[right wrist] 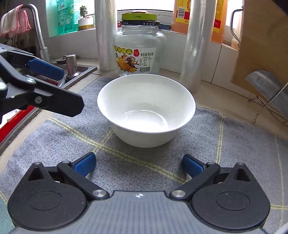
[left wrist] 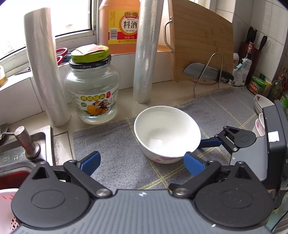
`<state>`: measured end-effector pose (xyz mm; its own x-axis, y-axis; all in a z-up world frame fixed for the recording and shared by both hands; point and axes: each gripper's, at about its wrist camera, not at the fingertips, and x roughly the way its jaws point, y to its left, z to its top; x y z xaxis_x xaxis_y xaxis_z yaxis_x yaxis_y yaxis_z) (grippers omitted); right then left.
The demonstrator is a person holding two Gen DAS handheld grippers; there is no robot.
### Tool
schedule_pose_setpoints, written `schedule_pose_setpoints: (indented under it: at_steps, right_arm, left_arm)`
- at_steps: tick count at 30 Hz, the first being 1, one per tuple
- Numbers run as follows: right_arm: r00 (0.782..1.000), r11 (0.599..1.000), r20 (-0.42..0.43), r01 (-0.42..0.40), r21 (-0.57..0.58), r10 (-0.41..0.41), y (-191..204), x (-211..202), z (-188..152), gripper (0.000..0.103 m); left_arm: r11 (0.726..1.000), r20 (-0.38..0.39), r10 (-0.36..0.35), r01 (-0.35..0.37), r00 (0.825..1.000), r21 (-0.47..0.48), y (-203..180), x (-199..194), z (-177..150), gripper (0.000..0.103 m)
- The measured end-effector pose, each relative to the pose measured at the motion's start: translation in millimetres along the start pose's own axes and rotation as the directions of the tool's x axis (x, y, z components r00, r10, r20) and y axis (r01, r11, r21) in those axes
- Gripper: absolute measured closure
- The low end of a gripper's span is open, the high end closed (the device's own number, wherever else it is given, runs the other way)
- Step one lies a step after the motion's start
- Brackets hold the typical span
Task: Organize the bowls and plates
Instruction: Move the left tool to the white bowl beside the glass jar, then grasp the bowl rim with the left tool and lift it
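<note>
Bright daylight from the window [left wrist: 75, 16], overexposed panes, soft shadows, fisheye-bent edges, sharp focus

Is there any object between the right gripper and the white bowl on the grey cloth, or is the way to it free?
Nothing visible stands in the way. The right gripper is open, and only bare grey cloth lies between its fingers and the white bowl. The left gripper hangs off to the bowl's left, outside that path.

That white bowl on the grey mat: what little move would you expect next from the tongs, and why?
Probably the right tongs ease forward until the white bowl sits between their fingers. They are open, level with it and aimed at it, with bare grey mat between. The left tongs, also open, sit off to its side.
</note>
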<state>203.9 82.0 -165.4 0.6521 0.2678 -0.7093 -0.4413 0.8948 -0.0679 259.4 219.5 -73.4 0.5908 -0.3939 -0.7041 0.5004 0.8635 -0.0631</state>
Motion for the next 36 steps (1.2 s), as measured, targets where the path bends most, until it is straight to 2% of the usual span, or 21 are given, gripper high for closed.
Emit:
schedule_pose_setpoints:
  at_steps: [9, 22, 25, 29, 32, 36]
  right_arm:
    - [1.000, 1.000, 0.001, 0.009, 0.001, -0.009, 1, 4, 4, 0.000]
    - [0.999, 0.999, 0.028, 0.035, -0.025, -0.034, 3, 8, 16, 0.000]
    - [0.998, 0.999, 0.051, 0.032, -0.015, -0.032, 1, 6, 18, 0.000]
    - [0.996, 0.999, 0.071, 0.046, -0.019, -0.045, 1, 5, 22, 0.000]
    - [0.995, 0.999, 0.087, 0.047, -0.021, -0.045, 1, 2, 23, 0.000]
    - [0.995, 0.999, 0.093, 0.046, -0.028, -0.043, 1, -1, 24, 0.006]
  left_arm:
    - [0.996, -0.053, -0.057, 0.060, 0.997, 0.066, 0, 27, 19, 0.005]
    - [0.989, -0.102, -0.080, 0.092, 0.992, 0.112, 4, 60, 42, 0.008]
    - [0.987, -0.111, -0.093, 0.106, 0.989, 0.119, 4, 63, 43, 0.012]
    - [0.984, -0.128, -0.111, 0.126, 0.986, 0.122, 4, 67, 48, 0.024]
    - [0.982, -0.133, -0.124, 0.141, 0.983, 0.125, 4, 68, 52, 0.028]
    - [0.979, -0.143, -0.141, 0.159, 0.980, 0.129, 3, 70, 56, 0.034]
